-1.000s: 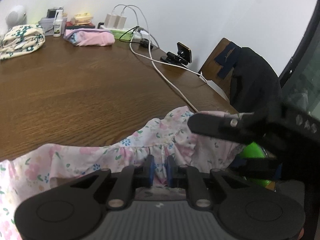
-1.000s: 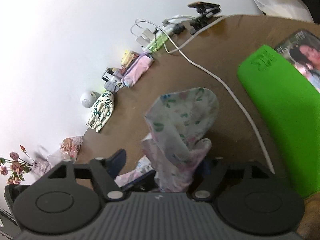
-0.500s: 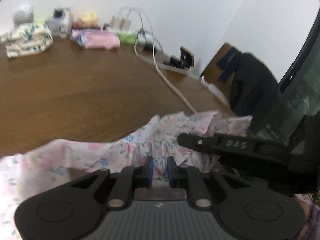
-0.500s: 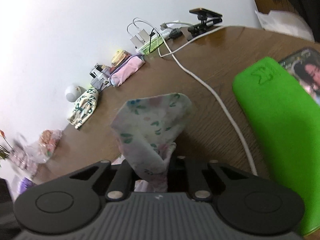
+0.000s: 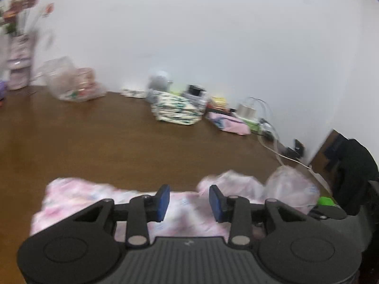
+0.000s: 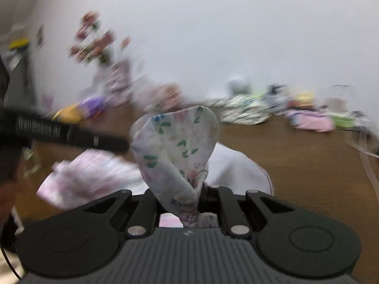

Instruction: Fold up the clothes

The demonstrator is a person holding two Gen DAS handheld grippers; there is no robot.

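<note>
Black ribbed left tool (image 5: pixel 189 200), blue pads (image 5: pixel 163 202), silver screws.

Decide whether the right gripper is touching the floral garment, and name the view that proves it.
Touching. The right wrist view shows the right gripper shut on a bunched fold of the floral garment, which rises from between its fingers.

Left gripper (image 5: pixel 189 203) spread wide, blue pads (image 5: pixel 163 202) well apart with nothing pinched between them, held low and pointing forward. Right gripper (image 6: pixel 189 203) clamped tight on a bunched fold of floral cloth (image 6: pixel 176 146), which stands up in a loop from between the closed jaws. Seen blurred at the left edge of the right wrist view, one long black finger (image 6: pixel 71 137) of the left gripper reaching across, with a bit of the hand (image 6: pixel 8 184) behind it.
</note>
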